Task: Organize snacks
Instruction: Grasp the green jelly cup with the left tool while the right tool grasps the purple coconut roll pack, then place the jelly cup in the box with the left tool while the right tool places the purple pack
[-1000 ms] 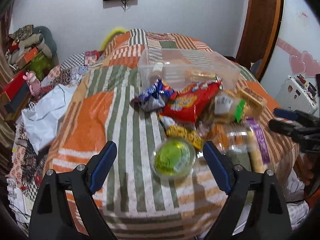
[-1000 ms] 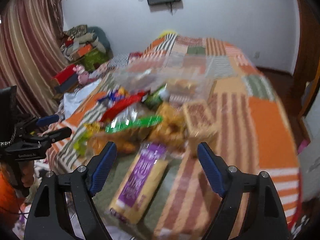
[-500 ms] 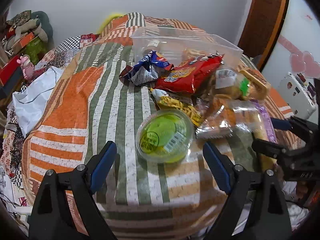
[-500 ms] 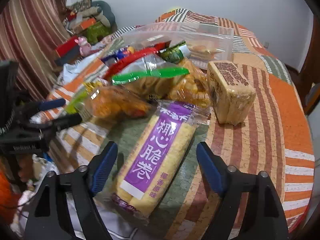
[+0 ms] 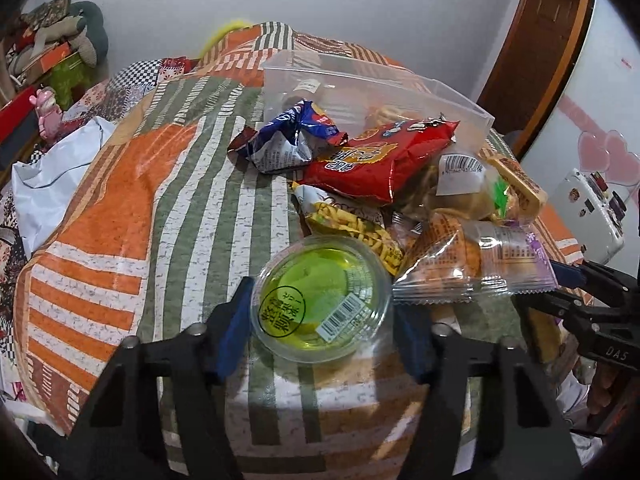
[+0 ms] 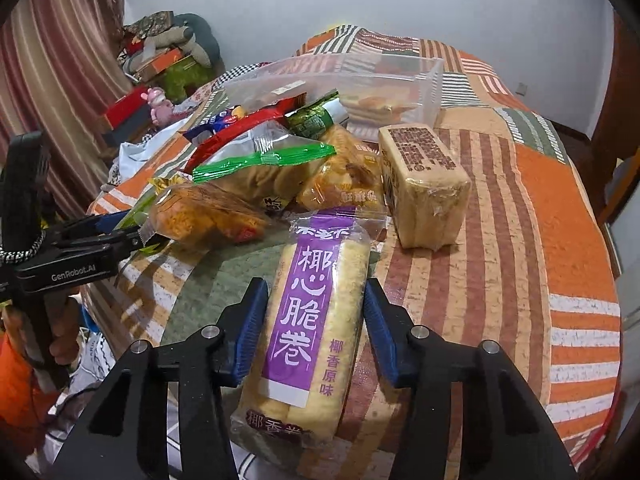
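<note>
Grasping is the step in hand: left gripper (image 5: 322, 320) brackets the jelly cup (image 5: 320, 300), right gripper (image 6: 316, 320) the roll pack (image 6: 310, 320), neither visibly clamped; next, squeeze and carry to the bin (image 5: 380, 80) at 12 o'clock.

Both views are evenly and fairly brightly lit from overhead, with soft shadows under the snacks on the quilt (image 5: 120, 208). Glare streaks the plastic wrappers and the green cup (image 5: 320, 300). Focus is sharp throughout; fisheye bending curves the edges, and the corners are black.
</note>
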`<move>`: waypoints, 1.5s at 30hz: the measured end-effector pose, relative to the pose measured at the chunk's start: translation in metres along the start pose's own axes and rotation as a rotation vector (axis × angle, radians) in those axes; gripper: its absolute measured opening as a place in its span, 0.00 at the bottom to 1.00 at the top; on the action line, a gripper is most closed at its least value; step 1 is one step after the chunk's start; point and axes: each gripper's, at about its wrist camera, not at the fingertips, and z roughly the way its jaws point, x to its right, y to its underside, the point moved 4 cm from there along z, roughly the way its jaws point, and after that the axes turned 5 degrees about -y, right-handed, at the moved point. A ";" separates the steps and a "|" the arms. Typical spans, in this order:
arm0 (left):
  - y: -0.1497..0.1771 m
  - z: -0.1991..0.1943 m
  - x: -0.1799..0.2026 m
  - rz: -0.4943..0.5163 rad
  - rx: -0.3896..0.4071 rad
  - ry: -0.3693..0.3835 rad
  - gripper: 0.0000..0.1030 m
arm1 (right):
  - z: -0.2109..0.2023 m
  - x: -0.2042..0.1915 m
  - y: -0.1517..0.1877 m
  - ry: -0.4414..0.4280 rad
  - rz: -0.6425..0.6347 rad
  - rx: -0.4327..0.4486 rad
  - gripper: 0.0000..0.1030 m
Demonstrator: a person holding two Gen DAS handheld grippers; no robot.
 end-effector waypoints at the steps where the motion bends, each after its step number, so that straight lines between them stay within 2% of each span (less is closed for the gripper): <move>1: 0.000 0.000 0.000 0.002 0.007 -0.004 0.54 | 0.001 -0.001 0.000 0.000 -0.006 -0.006 0.47; 5: 0.002 -0.004 -0.002 -0.004 0.016 -0.013 0.54 | 0.004 -0.007 0.003 0.011 -0.033 -0.023 0.50; 9: 0.005 -0.012 -0.004 0.003 0.028 -0.039 0.54 | 0.004 -0.004 0.001 0.026 -0.041 -0.013 0.42; 17: -0.001 -0.040 -0.014 -0.020 0.087 -0.054 0.54 | -0.013 0.002 -0.005 -0.002 -0.001 0.032 0.41; 29: -0.036 -0.069 -0.007 -0.010 0.184 -0.053 0.54 | -0.050 0.005 -0.040 0.005 -0.003 0.179 0.41; 45: -0.098 -0.061 0.013 0.038 0.254 -0.048 0.54 | -0.071 0.023 -0.108 0.057 -0.030 0.339 0.41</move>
